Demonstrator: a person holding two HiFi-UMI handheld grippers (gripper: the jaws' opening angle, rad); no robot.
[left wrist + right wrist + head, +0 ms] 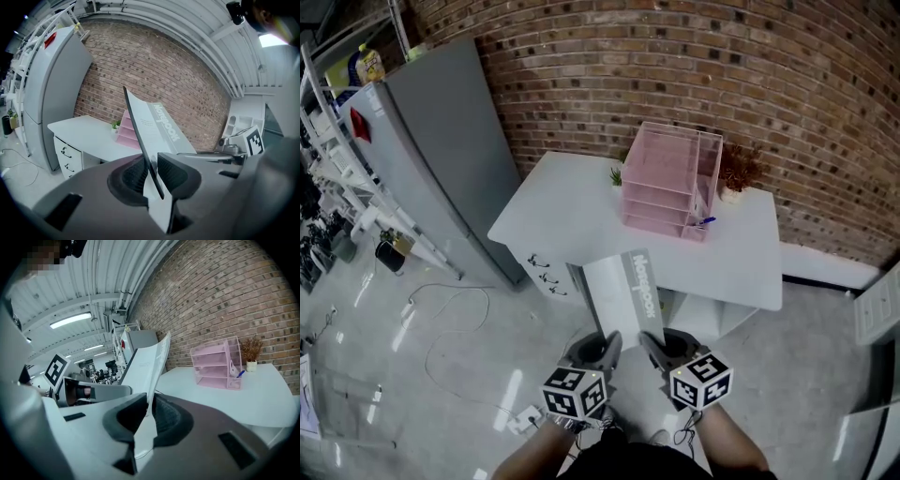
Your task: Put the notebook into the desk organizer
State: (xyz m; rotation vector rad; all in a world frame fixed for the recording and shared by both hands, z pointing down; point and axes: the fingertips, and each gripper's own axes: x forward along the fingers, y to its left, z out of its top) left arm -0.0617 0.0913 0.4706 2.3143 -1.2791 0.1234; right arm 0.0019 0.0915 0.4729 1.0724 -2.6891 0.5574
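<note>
Left claw and right claw each clamped on notebook near edge; desk organizer well ahead.

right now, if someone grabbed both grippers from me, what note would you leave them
Left gripper: shut on the notebook's near edge.
Right gripper: shut on the same edge, beside the left one.
Notebook: held in the air between both grippers, tilted up, in front of the white desk and not touching it.
Desk organizer: pink, at the back of the desk by the brick wall.
Done: notebook is in hand.
Left: bring it to the organizer, slide it into a compartment, open both grippers.
</note>
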